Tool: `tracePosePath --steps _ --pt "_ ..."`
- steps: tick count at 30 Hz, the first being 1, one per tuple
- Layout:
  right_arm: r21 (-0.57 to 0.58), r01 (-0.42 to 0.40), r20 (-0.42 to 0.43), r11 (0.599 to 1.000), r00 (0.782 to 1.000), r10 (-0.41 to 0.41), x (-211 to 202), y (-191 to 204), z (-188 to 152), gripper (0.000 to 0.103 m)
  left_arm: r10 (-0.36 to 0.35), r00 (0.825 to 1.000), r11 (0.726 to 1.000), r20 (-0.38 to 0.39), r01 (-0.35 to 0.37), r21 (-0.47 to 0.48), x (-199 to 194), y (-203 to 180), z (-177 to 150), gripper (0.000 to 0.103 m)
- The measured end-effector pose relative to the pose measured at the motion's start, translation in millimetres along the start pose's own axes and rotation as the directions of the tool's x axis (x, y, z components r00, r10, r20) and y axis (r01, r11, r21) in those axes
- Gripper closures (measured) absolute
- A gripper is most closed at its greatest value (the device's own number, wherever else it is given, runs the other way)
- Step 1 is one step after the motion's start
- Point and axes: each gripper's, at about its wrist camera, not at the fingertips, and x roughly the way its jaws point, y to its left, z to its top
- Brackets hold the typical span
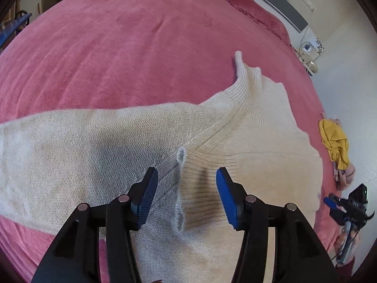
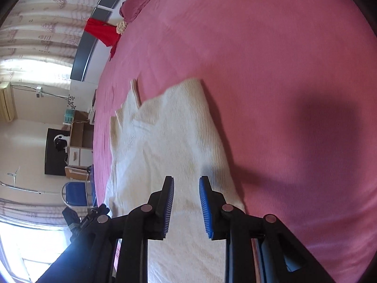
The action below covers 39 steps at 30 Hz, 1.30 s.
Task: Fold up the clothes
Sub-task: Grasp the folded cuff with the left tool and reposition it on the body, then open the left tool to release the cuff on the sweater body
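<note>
A cream knit sweater [image 1: 132, 141] lies spread on the pink bed [image 1: 117, 47], one ribbed cuff [image 1: 200, 184] folded across its body. The left claw [image 1: 187, 188] stands wide over that cuff, pads clear. The right claw [image 2: 186, 202] hovers narrow, empty, above the sweater's near part.

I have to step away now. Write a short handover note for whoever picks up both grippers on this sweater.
Left gripper: open, jaws either side of the ribbed cuff, pads not pressing on it.
Right gripper: jaws slightly apart, empty, over the sweater's body.
Cream sweater: flat on the pink bedspread, collar toward the far side, one sleeve folded across the chest.
Yellow garment: in a heap at the bed's edge, unfolded.
Done: that sleeve laid in.
Left: the other sleeve's state can't be seen; then fold the body, then the yellow garment.
</note>
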Motion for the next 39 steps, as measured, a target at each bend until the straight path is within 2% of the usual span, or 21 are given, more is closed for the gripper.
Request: tracePosePath --steps 4,5,7,10,13,18,20,22,25,27,28,30,31,32,33,34,36,37,38,39 --pt "0.007 0.003 -0.024 1.0 1.0 -0.003 10 -3 -3 0.08 -0.004 0.999 1.0 -0.032 0.003 -0.027 11 -1 -2 0.048" --pt "0.008 0.006 -0.027 1.0 1.0 -0.005 12 -4 -4 0.08 -0.002 0.999 1.0 -0.036 0.001 -0.026 12 -1 -3 0.06" --pt "0.007 0.009 -0.022 1.0 1.0 -0.009 13 -5 -3 0.08 0.009 0.999 1.0 -0.046 -0.009 -0.008 16 -7 -7 0.093" --pt "0.001 0.013 -0.011 1.0 1.0 -0.013 14 -5 -2 0.08 0.047 0.998 0.999 -0.044 -0.046 0.013 22 -15 -9 0.099" --pt "-0.027 0.029 0.005 0.999 1.0 -0.028 9 1 -2 0.08 0.07 0.997 0.997 0.009 -0.07 0.025 13 -21 -12 0.1" --pt "-0.107 0.045 0.099 0.993 0.994 -0.034 -16 18 9 0.08 0.066 0.989 0.998 0.133 -0.068 0.015 -30 -22 -12 0.1" --pt "-0.15 0.068 0.145 0.986 0.988 -0.046 -22 26 17 0.08 0.091 0.986 0.995 0.137 -0.094 0.017 -34 -19 -12 0.1" --pt "-0.202 0.134 0.175 0.97 0.98 -0.099 -21 38 24 0.08 0.142 0.981 0.988 0.131 -0.149 0.049 -36 -11 -19 0.1" --pt "-0.274 0.199 0.156 0.941 0.975 -0.16 -8 57 30 0.08 0.181 0.977 0.978 0.11 -0.19 0.081 -20 -14 -20 0.1" --pt "-0.32 0.166 0.135 0.933 0.982 -0.128 1 68 32 0.08 0.179 0.98 0.98 0.086 -0.185 0.069 -12 -12 -17 0.098" --pt "-0.331 0.183 0.149 0.926 0.979 -0.141 6 73 36 0.08 0.189 0.978 0.979 0.085 -0.194 0.058 -14 -9 -19 0.095" --pt "-0.296 0.191 0.14 0.936 0.978 -0.155 15 72 43 0.075 0.194 0.979 0.98 0.064 -0.197 0.042 -10 -5 -19 0.085" --pt "-0.277 0.194 0.135 0.941 0.978 -0.162 19 72 47 0.075 0.197 0.978 0.979 0.063 -0.199 0.031 -11 -2 -18 0.072" --pt "-0.257 0.197 0.13 0.946 0.977 -0.168 24 72 51 0.074 0.2 0.978 0.979 0.064 -0.201 0.021 -13 1 -18 0.068" --pt "-0.236 0.189 0.117 0.953 0.979 -0.166 28 68 55 0.069 0.198 0.978 0.98 0.068 -0.199 0.014 -15 4 -18 0.066" --pt "-0.215 0.192 0.106 0.958 0.979 -0.173 33 66 59 0.067 0.197 0.978 0.98 0.072 -0.198 0.009 -18 8 -19 0.06" --pt "-0.184 0.216 0.096 0.959 0.975 -0.202 40 61 64 0.067 0.211 0.974 0.977 0.082 -0.212 0.008 -24 13 -20 0.057" --pt "-0.19 0.225 0.09 0.956 0.973 -0.211 45 61 65 0.071 0.218 0.972 0.976 0.087 -0.219 0.008 -27 16 -21 0.057" --pt "-0.198 0.24 0.096 0.95 0.97 -0.225 47 62 65 0.081 0.224 0.97 0.974 0.092 -0.225 0.008 -30 18 -22 0.057" --pt "-0.209 0.255 0.117 0.944 0.965 -0.235 48 64 64 0.099 0.225 0.97 0.974 0.097 -0.227 0.015 -35 20 -25 0.057"
